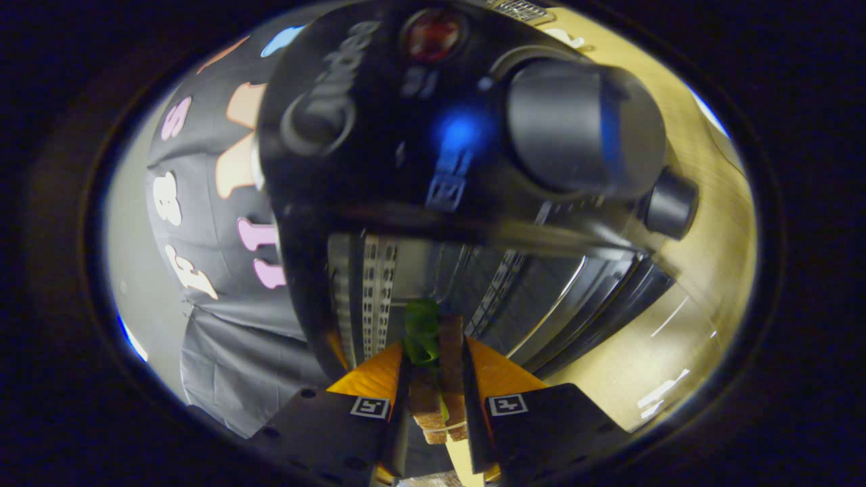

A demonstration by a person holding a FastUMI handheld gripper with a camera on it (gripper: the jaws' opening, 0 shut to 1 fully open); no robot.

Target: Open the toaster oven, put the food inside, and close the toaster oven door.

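Between the fingers of the gripper sits a sandwich, pinched from both sides: brown bread slices on edge, green lettuce poking out at twelve o'clock. Its long axis points straight ahead into the open toaster oven, whose ribbed cavity gapes just beyond, knobs above.

The toaster oven is glossy black with a red lamp near its top and a blue glint on its face; its two knobs are dark grey; the open cavity shows silvery metal with rows of small perforations; the sandwich, pressed between both fingers of the hand-held gripper, is toasted brown bread with a bright green leaf; the counter is pale yellow wood grain; the booth's cloth is black-grey.
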